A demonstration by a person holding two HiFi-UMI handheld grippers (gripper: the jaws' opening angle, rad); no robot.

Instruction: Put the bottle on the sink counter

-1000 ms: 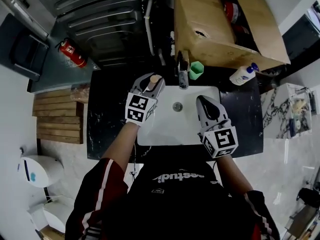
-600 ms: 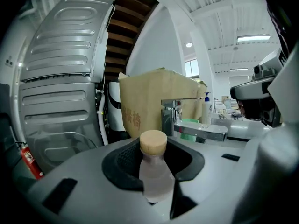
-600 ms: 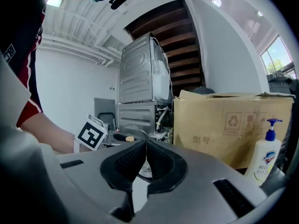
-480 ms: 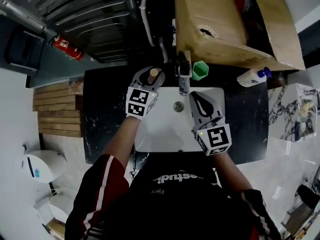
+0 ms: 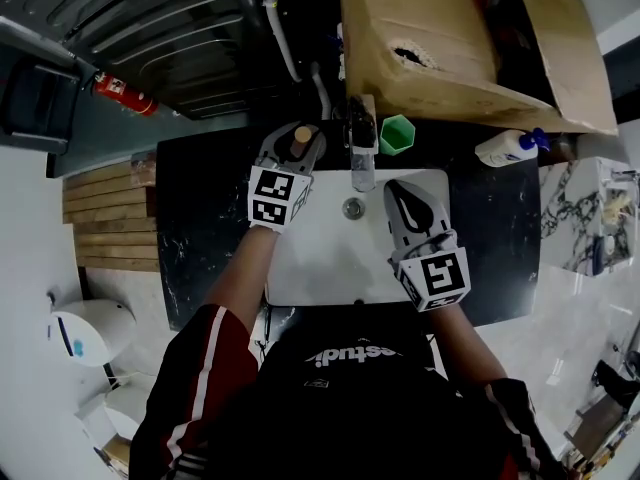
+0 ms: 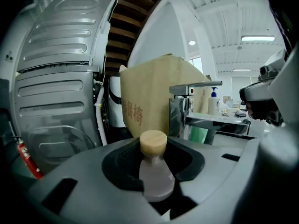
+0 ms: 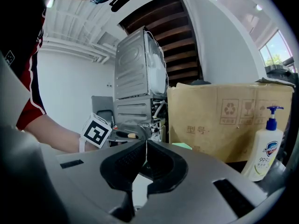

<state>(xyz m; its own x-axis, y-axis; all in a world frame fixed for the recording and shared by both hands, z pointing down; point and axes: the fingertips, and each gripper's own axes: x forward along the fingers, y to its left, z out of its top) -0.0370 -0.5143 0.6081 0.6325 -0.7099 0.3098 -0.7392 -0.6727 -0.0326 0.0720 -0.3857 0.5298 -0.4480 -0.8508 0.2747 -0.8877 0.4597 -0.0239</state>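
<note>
- The bottle (image 6: 156,176), small and translucent with a pale wooden-looking cap (image 6: 153,143), is gripped upright by the left claw (image 6: 154,164), whose jaws are clenched on its upper part.
- From the head view, the bottle is seen at the far left corner of the white basin (image 5: 320,263), where the basin meets the black desk (image 5: 205,228). Whether its base touches any surface cannot be told.
- The faucet (image 5: 360,148) is found just to the right of the bottle, at the far middle of the basin.
- The right claw (image 7: 145,155) is held above the right part of the basin. Its jaws are pressed together and nothing is gripped between them.
- A green cup (image 5: 396,135) is placed on the desk just right of the faucet.
- A white pump bottle (image 5: 505,148) with a blue top is seen at the far right of the desk, well apart from the claws.
- A large cardboard box (image 5: 440,38) is set beyond the desk, behind the faucet and the cup.
- A grey ribbed metal appliance (image 5: 180,28) is seen at the far left, with a red fire extinguisher (image 5: 120,93) beside it.
</note>
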